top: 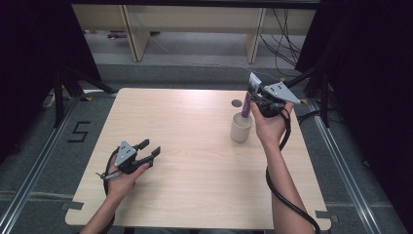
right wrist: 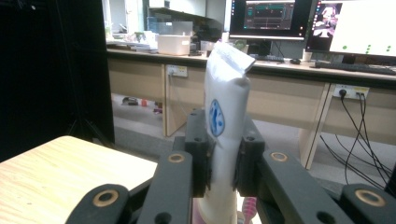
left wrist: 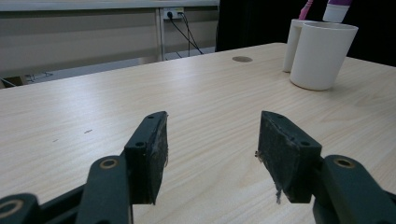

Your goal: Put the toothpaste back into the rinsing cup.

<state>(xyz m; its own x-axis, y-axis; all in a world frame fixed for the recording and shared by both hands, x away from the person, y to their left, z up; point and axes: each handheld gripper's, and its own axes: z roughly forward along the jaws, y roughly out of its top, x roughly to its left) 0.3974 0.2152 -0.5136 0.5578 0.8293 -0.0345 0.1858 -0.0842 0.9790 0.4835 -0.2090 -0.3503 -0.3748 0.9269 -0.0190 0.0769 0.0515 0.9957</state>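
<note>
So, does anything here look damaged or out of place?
Only small wear: the left gripper has frayed pads, with threads hanging from one. The tube in the right gripper has a bent top end. The cup stands upright, and nothing is spilled.

Even overhead light, soft shadows, dark curtained edges, slight blur throughout

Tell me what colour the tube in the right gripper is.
The tube is white with a blue emblem and a purple cap end, clearest in the right gripper view.
</note>
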